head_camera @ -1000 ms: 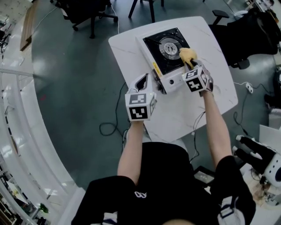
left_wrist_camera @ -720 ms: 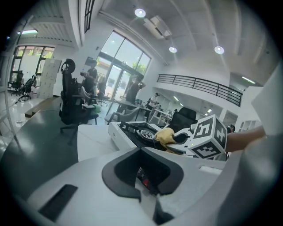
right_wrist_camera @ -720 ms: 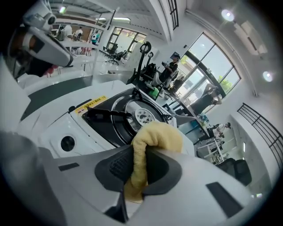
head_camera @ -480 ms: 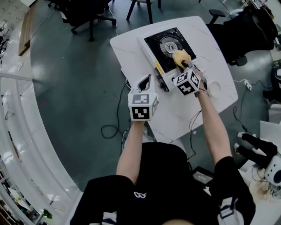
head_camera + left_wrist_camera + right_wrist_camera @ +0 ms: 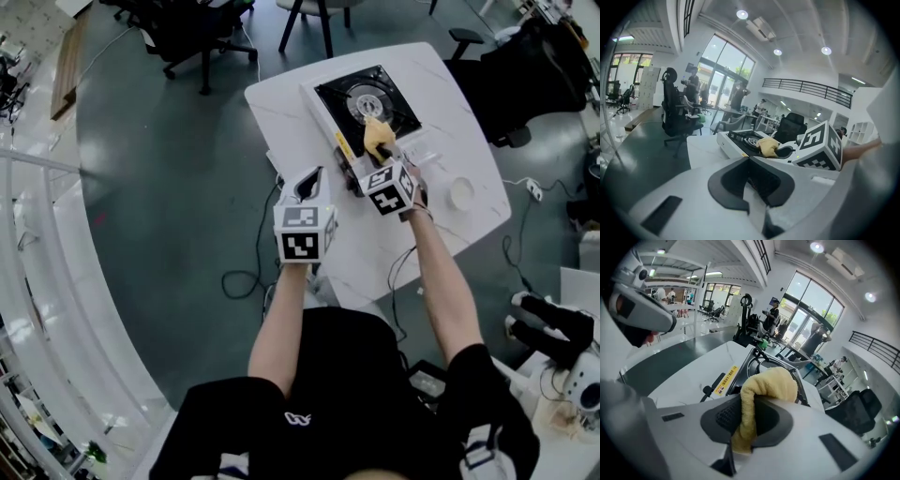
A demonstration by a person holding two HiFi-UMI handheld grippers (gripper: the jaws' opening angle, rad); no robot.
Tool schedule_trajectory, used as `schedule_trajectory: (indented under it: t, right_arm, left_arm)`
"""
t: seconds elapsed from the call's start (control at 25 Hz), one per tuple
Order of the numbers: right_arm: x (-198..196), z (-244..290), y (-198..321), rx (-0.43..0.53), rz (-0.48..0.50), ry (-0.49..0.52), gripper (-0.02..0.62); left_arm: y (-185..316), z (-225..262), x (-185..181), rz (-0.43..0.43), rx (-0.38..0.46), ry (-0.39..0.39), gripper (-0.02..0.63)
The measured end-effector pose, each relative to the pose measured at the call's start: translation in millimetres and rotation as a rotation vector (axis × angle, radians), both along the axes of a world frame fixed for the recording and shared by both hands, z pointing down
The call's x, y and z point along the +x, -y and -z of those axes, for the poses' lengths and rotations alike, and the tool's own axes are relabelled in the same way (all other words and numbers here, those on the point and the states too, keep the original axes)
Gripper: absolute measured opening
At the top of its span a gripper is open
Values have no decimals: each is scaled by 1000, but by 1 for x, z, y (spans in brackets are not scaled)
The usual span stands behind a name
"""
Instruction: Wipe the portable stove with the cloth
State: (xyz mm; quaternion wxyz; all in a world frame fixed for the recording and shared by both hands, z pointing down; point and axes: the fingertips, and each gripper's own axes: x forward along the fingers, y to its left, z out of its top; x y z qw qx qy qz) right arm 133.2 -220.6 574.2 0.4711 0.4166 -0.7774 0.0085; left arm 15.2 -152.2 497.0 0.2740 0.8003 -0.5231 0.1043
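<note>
A white portable stove [image 5: 330, 105] with a black top and a round burner [image 5: 364, 101] sits at the far side of a white table [image 5: 450, 112]. My right gripper [image 5: 378, 148] is shut on a yellow cloth [image 5: 377, 134], which rests on the stove's near edge; in the right gripper view the cloth [image 5: 761, 390] bulges out between the jaws over the black top [image 5: 759, 365]. My left gripper [image 5: 307, 183] hangs shut and empty at the table's left edge, near the stove's near-left corner. The left gripper view shows the stove [image 5: 740, 139] and cloth [image 5: 768, 145] ahead.
A small white round dish [image 5: 461, 192] lies on the table to the right of my right arm. Black office chairs [image 5: 192, 23] stand on the dark floor beyond the table. Cables [image 5: 246, 253] trail on the floor to the left.
My right gripper has slid the cloth leftward and toward me across the stove, from near the burner's right side to the near edge. The left gripper has stayed about where it was.
</note>
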Motion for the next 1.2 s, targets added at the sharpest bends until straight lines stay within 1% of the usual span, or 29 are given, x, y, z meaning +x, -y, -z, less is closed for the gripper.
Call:
schedule_trajectory:
  t: [0.16, 0.28, 0.36, 0.44, 0.56, 0.72, 0.84, 0.96, 1.04, 1.2]
  right_arm:
    - [-10, 9, -9, -19, 25, 94, 32]
    - [-15, 17, -19, 2, 56, 218, 35]
    - [-15, 19, -33, 3, 78, 278, 35]
    - [-18, 23, -43, 2, 99, 307, 35]
    - [-24, 40, -39, 30, 107, 350, 35]
    - [-42, 59, -48, 50, 128, 394, 35]
    - [-55, 70, -45, 49, 94, 404, 37]
    - [-63, 69, -27, 59, 12, 401, 37]
    - [-62, 57, -7, 61, -44, 349, 37]
    - [-58, 31, 13, 28, -150, 178, 37]
  left_arm:
    - [-3, 10, -3, 23, 13, 40, -6]
    - [-12, 12, 4, 22, -4, 59, -6]
    - [-19, 19, 6, 27, 0, 73, -6]
    - [-23, 29, 3, 40, 14, 90, -6]
    - [-20, 45, -2, 50, 49, 115, -6]
    - [-19, 50, -7, 52, 51, 125, -6]
    - [-6, 50, -4, 35, 57, 112, -6]
    - [13, 40, 1, -4, 57, 98, -6]
    - [28, 25, 0, -36, 41, 82, -6]
    - [46, -20, -9, -138, -50, 24, -6]
